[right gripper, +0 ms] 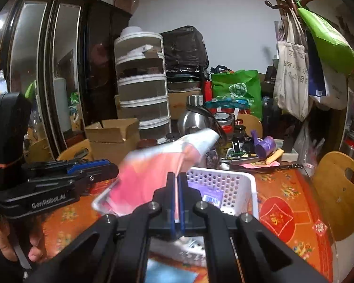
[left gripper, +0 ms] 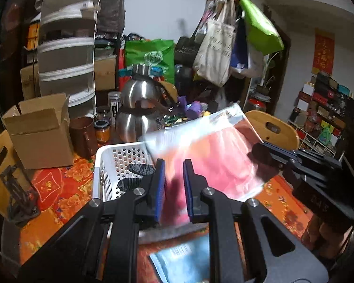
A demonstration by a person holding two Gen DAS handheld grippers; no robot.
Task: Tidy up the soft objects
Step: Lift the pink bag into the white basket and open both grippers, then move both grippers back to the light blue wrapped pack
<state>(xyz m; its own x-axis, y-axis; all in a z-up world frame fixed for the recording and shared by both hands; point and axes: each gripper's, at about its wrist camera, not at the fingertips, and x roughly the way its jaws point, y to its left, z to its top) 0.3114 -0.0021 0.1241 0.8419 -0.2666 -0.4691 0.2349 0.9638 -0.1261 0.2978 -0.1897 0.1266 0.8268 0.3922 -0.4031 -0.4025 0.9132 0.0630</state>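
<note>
One pink pouch (right gripper: 151, 179) was held over one white basket (right gripper: 250, 186), its edge clenched between the fingers of the right gripper (right gripper: 176, 198); the pouch was blurred. The left gripper (left gripper: 174, 188) was seen with its fingers spread apart and nothing between them, the pouch (left gripper: 207, 155) just beyond. Two dark items (left gripper: 140, 168) lay in the basket (left gripper: 101, 162), and a purple packet (right gripper: 212, 194) was also seen inside. A blue packet (left gripper: 186, 257) lay on the counter (left gripper: 56, 188) below the grippers. Behind the basket stood one open box (left gripper: 40, 132), one brown mug (left gripper: 83, 136), several jars (left gripper: 102, 131) and two steel kettles (left gripper: 139, 110). The counter was covered in an orange, red-patterned cloth. Two wooden chairs (right gripper: 342, 193) stood beside it, and bags (left gripper: 217, 49) hung behind.
</note>
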